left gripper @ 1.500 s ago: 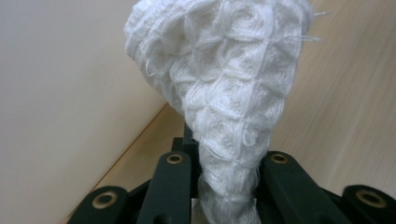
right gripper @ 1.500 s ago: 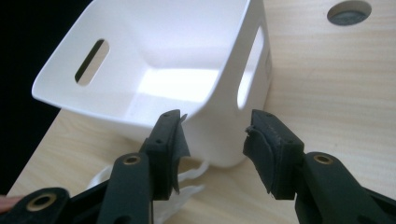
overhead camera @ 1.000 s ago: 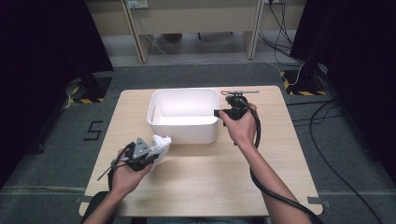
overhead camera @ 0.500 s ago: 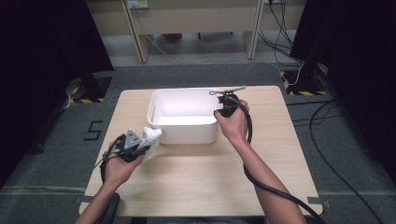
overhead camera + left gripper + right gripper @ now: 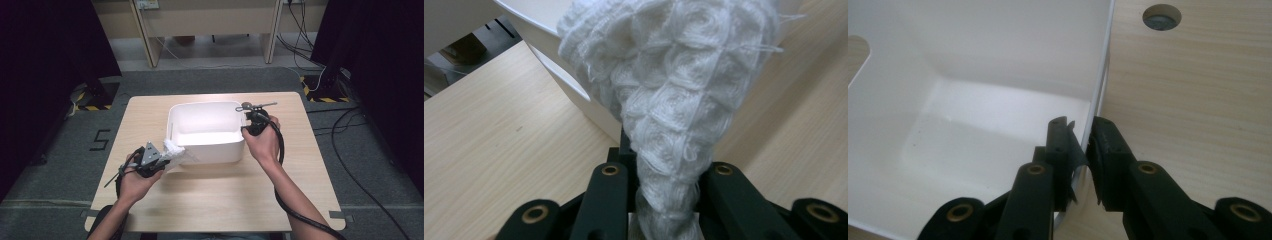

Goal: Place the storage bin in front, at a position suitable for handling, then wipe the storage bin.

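Observation:
A white plastic bin (image 5: 205, 104) stands mid-table, and its inside looks bare. My left gripper (image 5: 161, 158) is shut on a white knitted cloth (image 5: 173, 150) and holds it against the bin's near left corner. In the left gripper view the cloth (image 5: 674, 100) bunches up from between the jaws (image 5: 666, 172), with the bin (image 5: 549, 22) just behind. My right gripper (image 5: 246, 129) straddles the bin's right wall (image 5: 1100, 75), one jaw inside and one outside. Its jaws (image 5: 1083, 132) have just been closing and now pinch the wall's rim.
The light wooden table (image 5: 225, 200) has a round cable hole (image 5: 1161, 16) past the bin's right side. Black cables trail from both grippers. Grey floor surrounds the table, with wooden desk legs and more cables at the back.
My left hand carried the cloth up and right, from the table's near left area to the bin's front corner. My right gripper's jaws came together on the bin's right wall.

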The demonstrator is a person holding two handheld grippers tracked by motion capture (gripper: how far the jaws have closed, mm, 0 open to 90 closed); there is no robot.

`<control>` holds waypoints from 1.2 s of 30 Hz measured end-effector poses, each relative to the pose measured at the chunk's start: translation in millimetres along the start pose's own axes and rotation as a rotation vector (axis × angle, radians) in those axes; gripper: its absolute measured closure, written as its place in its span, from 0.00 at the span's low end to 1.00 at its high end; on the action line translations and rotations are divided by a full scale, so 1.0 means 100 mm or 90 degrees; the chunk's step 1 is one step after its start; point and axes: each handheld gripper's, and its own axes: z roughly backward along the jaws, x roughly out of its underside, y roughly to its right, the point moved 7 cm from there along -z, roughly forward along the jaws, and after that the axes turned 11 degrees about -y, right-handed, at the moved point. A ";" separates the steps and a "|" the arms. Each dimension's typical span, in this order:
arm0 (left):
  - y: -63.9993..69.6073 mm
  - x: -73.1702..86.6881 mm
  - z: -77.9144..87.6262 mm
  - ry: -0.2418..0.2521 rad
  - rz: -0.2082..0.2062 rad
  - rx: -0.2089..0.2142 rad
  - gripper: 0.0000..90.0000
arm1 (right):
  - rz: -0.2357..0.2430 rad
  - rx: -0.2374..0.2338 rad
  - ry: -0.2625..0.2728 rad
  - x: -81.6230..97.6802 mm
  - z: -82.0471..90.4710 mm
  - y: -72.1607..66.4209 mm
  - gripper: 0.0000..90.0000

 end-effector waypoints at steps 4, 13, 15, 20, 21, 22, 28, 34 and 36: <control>0.07 0.03 -0.01 -0.002 0.022 0.017 0.87 | -0.003 -0.012 0.015 0.10 0.05 0.02 0.86; 0.09 0.10 -0.08 0.000 0.077 0.047 0.87 | 0.016 -0.045 0.048 0.14 0.03 0.07 0.77; 0.11 0.09 -0.09 0.002 0.082 0.051 0.87 | 0.018 -0.047 0.055 0.15 0.04 0.07 0.76; 0.12 0.07 -0.04 0.008 0.088 0.057 0.87 | 0.013 -0.052 0.071 0.18 0.11 0.08 0.74; 0.12 0.07 -0.03 0.010 0.089 0.056 0.87 | 0.010 -0.056 0.073 0.18 0.12 0.09 0.73; 0.12 0.08 -0.01 0.012 0.092 0.056 0.87 | 0.004 -0.060 0.074 0.19 0.14 0.09 0.72; 0.11 0.14 0.02 0.011 0.105 0.055 0.87 | 0.006 -0.068 0.076 0.23 0.16 0.09 0.72; 0.15 0.15 -0.01 0.006 0.107 0.057 0.87 | 0.021 -0.071 0.079 0.21 0.13 0.07 0.72; 0.17 0.14 0.00 0.004 0.103 0.063 0.87 | 0.021 -0.077 0.078 0.20 0.12 0.05 0.73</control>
